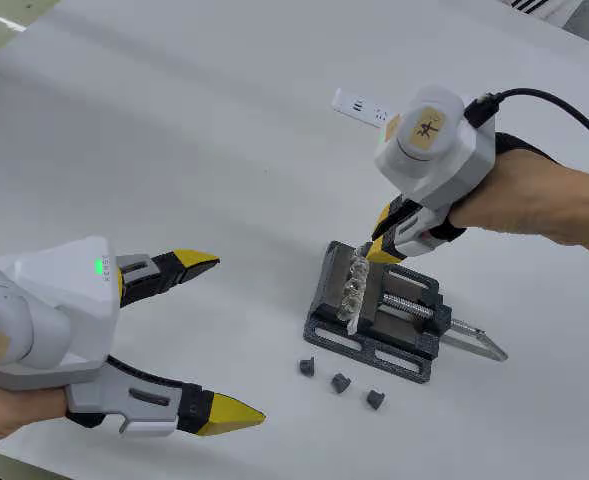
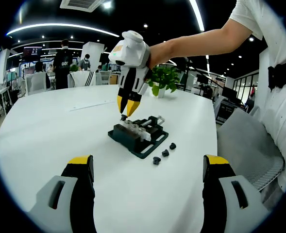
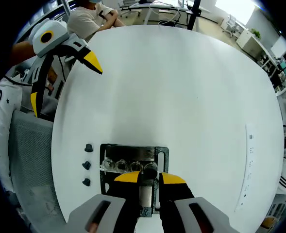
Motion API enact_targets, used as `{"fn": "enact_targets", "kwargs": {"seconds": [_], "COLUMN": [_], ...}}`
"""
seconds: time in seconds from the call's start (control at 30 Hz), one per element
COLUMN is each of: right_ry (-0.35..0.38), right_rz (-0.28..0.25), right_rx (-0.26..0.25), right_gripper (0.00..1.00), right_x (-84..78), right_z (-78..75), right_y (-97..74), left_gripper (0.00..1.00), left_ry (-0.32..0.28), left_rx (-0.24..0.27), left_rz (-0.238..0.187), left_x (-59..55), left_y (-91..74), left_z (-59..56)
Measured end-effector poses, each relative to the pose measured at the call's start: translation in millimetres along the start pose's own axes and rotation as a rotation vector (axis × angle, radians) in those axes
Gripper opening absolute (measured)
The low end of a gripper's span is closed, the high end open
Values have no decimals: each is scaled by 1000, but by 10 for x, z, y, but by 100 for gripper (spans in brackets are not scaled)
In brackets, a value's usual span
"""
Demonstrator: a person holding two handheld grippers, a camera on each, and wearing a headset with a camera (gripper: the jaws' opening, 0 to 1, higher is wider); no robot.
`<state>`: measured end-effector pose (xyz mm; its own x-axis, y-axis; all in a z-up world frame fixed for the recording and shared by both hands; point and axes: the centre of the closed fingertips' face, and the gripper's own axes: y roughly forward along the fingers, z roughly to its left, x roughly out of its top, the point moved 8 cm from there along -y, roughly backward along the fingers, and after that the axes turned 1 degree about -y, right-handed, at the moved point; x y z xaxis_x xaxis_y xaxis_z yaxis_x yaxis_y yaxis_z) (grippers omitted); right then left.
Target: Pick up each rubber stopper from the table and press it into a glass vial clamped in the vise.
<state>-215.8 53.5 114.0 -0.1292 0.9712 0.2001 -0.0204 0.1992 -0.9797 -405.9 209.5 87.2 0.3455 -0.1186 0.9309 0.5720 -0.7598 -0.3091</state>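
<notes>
Table [image 1: 174,150]: white, smooth, matte. Vise [image 1: 411,322]: dark grey and blocky, on a slotted base plate, with a bright threaded screw and a flat metal handle. It sits nearer your edge of the table than the far edge. Vials [image 3: 121,166]: clear glass with round mouths, upright in one row, clamped between the vise jaws. Right gripper [image 3: 150,177]: white shell, black jaws with yellow tips, pointed down at one end of the vial row and covering that end in the head view. Its jaws are drawn close on a stopper [image 3: 150,170], dark and round, held right at the mouth of the end vial; you cannot tell whether it touches the glass. Loose stoppers [image 1: 340,381]: three small dark grey rubber plugs, each with a wider cap. They lie apart from one another in a line just beside the vise base, on the side toward your edge. Left gripper [image 1: 240,338]: same make, with a green light on the shell. Its jaws are spread wide and hold nothing, over the table near your edge, well apart from the vise. Power strip [image 1: 359,106]: white and flat, toward the far edge beyond your right gripper. Cable [image 1: 549,98]: black, plugged into the right gripper. Chair [image 2: 249,145]: grey mesh, at the table edge. Plant [image 2: 164,77]: green and leafy, past the far edge.
</notes>
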Motion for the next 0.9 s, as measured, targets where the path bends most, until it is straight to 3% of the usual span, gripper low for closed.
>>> {"fn": "enact_targets", "kwargs": {"seconds": [0.17,0.37,0.9], "right_ry": [30,39,47], "right_rz": [-45,-56,-91], "right_rx": [-8,-19,-8], "right_gripper": [8,4,1], "right_x": [-43,-122,-59], "right_z": [-1,-7,1], "right_y": [-96,-101,-34], "left_gripper": [92,92,92], "left_ry": [0,0,-7], "left_rx": [-2,-5,-6], "left_rz": [0,-1,1], "left_x": [3,7,-8], "left_y": [0,11,11], "left_z": [-3,-9,1]}}
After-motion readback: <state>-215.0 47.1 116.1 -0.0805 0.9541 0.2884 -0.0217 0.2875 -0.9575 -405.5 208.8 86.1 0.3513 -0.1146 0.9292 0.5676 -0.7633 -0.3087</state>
